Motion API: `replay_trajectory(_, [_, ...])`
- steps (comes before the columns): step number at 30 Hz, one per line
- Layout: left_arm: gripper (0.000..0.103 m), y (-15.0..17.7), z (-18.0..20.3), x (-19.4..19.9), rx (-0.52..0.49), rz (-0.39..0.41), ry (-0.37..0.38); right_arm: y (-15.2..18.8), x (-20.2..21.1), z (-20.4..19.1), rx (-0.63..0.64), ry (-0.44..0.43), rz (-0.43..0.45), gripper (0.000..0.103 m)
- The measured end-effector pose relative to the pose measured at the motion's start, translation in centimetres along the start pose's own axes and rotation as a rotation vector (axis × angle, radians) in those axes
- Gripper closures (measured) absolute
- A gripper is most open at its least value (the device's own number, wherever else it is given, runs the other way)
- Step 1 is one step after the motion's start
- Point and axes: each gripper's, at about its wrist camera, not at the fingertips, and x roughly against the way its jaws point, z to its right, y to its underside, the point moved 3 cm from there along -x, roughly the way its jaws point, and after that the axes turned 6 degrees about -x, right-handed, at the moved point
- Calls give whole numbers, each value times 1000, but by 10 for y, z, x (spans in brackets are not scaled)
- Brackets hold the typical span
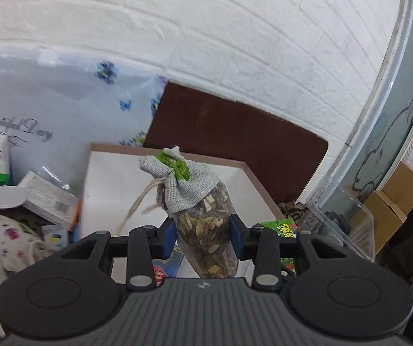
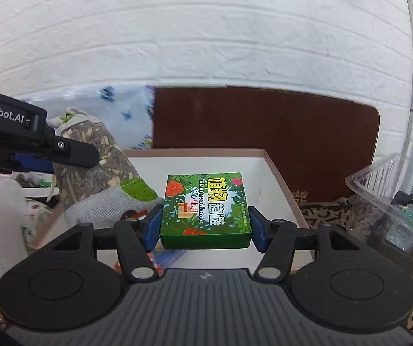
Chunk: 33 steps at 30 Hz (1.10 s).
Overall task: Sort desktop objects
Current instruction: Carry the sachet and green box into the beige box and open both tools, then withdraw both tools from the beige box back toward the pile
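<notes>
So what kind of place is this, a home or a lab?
Probably a home, at a cluttered desk: a white brick-pattern wall, a floral bag, and an open white box among small packages.

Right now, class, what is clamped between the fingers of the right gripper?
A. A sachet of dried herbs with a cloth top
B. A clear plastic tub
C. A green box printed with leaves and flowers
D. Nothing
C: in the right wrist view the blue fingers press on both sides of the green box, held over the white tray.
</notes>
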Motion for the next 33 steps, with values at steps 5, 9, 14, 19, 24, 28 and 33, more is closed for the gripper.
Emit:
replay_trajectory(5, [63, 3, -4, -50, 57, -86, -17, 4, -46, 17, 34, 41, -123, 44])
replay_trajectory(9, [70, 12, 0, -77, 31, -149, -13, 15, -75, 24, 61, 36, -238, 44])
replay_trajectory(14, [95, 17, 6, -91, 10, -181, 23, 18, -90, 15, 166, 54, -277, 44])
replay_trajectory(19, [93, 16, 7, -90, -9, -169, 19, 16, -99, 13, 191, 54, -288, 43])
replay_trajectory(24, [22, 13, 2, -79, -10, -113, -11, 19, -97, 12, 189, 23, -278, 34])
replay_trajectory(28, [10, 13, 3, -67, -34, -102, -6, 16, -86, 10, 202, 29, -217, 18])
replay_trajectory(33, [3, 22, 9, -54, -48, -110, -3, 14, -66, 7, 190, 14, -161, 14])
